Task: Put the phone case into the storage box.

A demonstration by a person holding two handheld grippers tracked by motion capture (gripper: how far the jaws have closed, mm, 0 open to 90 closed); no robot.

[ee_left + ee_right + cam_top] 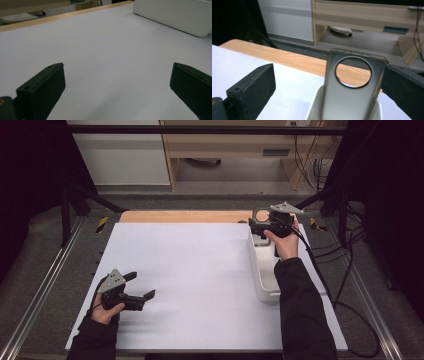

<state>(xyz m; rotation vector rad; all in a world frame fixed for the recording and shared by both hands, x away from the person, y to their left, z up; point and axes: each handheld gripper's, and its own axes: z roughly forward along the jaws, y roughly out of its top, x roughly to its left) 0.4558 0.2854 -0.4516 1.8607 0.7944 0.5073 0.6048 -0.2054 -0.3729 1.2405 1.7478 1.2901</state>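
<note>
A flat dark grey plate with a large round hole [347, 100] stands upright in a long white container [314, 107] at the table's far right. My right gripper [328, 80] is open around it: the plate touches the right jaw and a wide gap separates it from the left jaw. From above, the right gripper [259, 218] hovers over the far end of the container [265, 285], the plate [255, 215] at its tips. My left gripper [143, 284] rests low at the near left, open, with only bare table between the jaws of the left gripper [117, 75].
A white sheet [200, 270] covers the table, with a wooden strip [185, 216] along its far edge. The container's side [175, 17] lies ahead of the left gripper. Cables [345, 285] trail off the right side. Metal rails border the table.
</note>
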